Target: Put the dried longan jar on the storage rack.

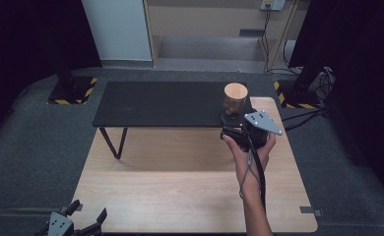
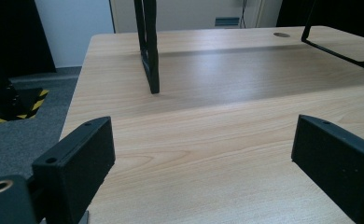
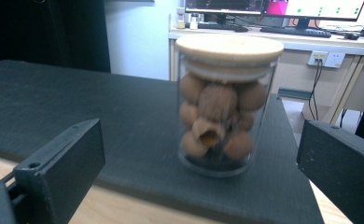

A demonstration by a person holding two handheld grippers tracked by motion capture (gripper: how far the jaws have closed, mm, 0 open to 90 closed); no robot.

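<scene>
A clear glass jar (image 1: 235, 100) with a round wooden lid, full of walnuts, stands upright at the right end of a black raised shelf (image 1: 160, 103). In the right gripper view the jar (image 3: 224, 107) is close ahead and centred between the two jaws, which do not touch it. A hand holds my right gripper (image 1: 231, 123) just in front of the jar, open, and the view along it shows my right gripper (image 3: 199, 154) with nothing held. My left gripper (image 1: 88, 211) rests at the table's near left corner. It is my left gripper (image 2: 203, 158) standing open over bare wood.
The shelf stands on thin black legs (image 2: 150, 46) across the far half of a light wooden table (image 1: 180, 187). Grey carpet surrounds the table, with dark curtains at both sides. A desk with monitors (image 3: 273, 9) lies beyond the shelf.
</scene>
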